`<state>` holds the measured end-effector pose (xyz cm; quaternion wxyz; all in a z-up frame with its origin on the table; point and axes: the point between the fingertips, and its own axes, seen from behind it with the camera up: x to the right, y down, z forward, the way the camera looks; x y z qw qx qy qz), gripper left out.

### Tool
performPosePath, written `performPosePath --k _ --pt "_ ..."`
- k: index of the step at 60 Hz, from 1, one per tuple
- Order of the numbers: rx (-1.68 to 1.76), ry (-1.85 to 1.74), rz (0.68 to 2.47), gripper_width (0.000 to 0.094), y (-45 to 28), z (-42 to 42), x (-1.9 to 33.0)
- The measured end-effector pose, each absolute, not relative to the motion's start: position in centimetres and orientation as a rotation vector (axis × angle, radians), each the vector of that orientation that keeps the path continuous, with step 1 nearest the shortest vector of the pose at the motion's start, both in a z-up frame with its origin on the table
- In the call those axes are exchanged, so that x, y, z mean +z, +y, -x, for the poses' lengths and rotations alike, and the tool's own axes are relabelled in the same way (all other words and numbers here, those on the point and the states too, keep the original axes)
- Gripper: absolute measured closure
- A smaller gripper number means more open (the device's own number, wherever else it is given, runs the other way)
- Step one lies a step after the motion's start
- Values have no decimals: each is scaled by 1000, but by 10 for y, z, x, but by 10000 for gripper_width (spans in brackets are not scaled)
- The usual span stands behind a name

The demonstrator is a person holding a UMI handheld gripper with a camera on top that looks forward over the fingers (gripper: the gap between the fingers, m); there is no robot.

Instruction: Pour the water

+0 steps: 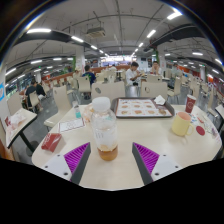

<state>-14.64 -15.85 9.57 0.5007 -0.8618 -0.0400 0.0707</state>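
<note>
Bright ceiling strip lights ran over a large hall of pale tables where several people sat at twelve o'clock. Nearer, a round cream surface [130,150] carried a clear plastic bottle with a white cap and amber liquid at its base [104,128], standing upright just ahead of the tool [112,158], toward eleven o'clock. Its purple-padded fingers [76,156] stood apart, touching nothing. At two o'clock sat a pale yellow cup [180,124], possibly plastic; beyond the bottle lay a flat rectangular tray [143,107].
</note>
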Motion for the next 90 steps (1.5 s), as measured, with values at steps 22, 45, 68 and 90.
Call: performPosePath --k 22,45,68,90 --pt "116 -103 1952 379 -71 176 69" --pt "191 -49 1947 534 -67 174 93" --pt "1017 530 1747 533 -18 105 235" --pt "1687 1247 1431 534 31 -13 203"
